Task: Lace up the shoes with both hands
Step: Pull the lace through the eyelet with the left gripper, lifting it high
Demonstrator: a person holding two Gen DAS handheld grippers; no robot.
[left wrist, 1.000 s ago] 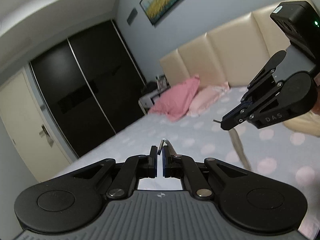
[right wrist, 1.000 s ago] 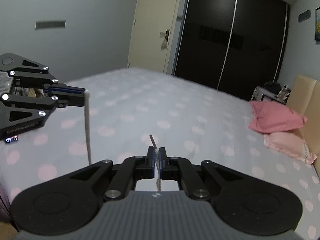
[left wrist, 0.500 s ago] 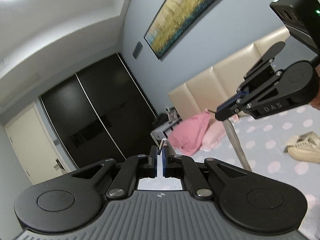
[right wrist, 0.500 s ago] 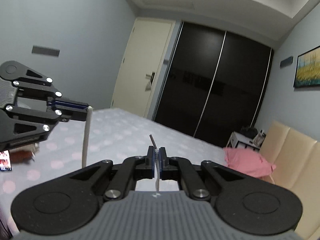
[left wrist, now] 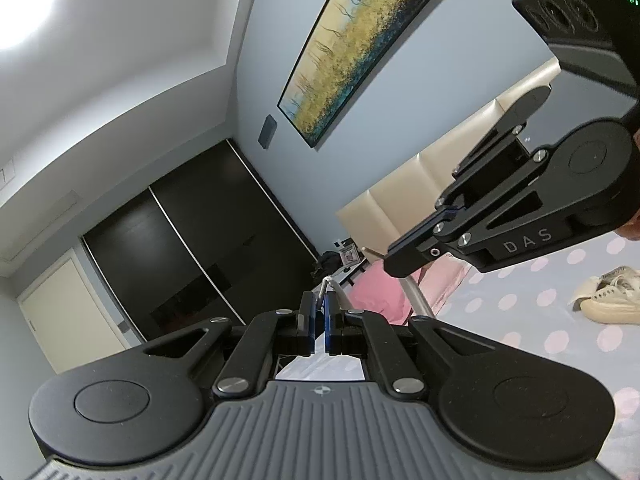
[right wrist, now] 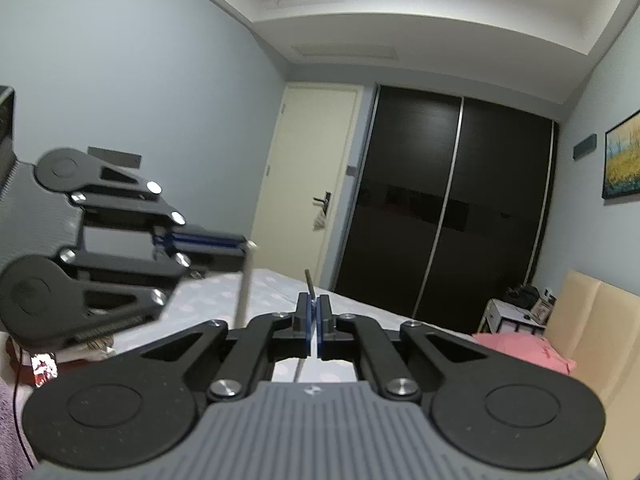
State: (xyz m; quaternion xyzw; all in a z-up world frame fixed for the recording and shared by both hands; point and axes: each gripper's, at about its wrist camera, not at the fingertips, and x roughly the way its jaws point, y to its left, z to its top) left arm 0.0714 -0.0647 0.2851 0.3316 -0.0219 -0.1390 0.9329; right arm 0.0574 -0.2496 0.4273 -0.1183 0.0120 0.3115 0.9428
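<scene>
While both black two-finger grippers are raised high above the bed, each one pinches an end of a pale flat shoelace. The left gripper [left wrist: 319, 307] has its blue-padded fingers pressed narrowly together on the left lace end [left wrist: 325, 285], whose stiff tip pokes up just past the fingertips, tilted slightly right. From the right wrist view that same lace [right wrist: 245, 282] hangs almost straight down from the left gripper [right wrist: 246, 242], its long axis vertical. The right gripper [right wrist: 313, 305] is likewise clamped tight on the right lace end [right wrist: 309, 278]; the dark tip stands upright above the fingertips, leaning a little left, and the lace runs down between the jaws. In the left wrist view the right gripper [left wrist: 390, 258] points left and slightly down, and its lace [left wrist: 416, 298] drops steeply below it.

A cream low-top sneaker [left wrist: 606, 300] lies on its side on the lilac bedspread with pale pink dots [left wrist: 532, 328], well apart from both grippers, toward the right edge.

Compared with a second ago, both grippers have risen: more ceiling and wall now fill both views, the framed yellow-field painting [left wrist: 366, 36] is fully visible, and the sneaker has come into sight. The grips on both lace ends are unchanged.

A pink pillow [left wrist: 378, 290] rests by the beige padded headboard [left wrist: 404, 196].
</scene>
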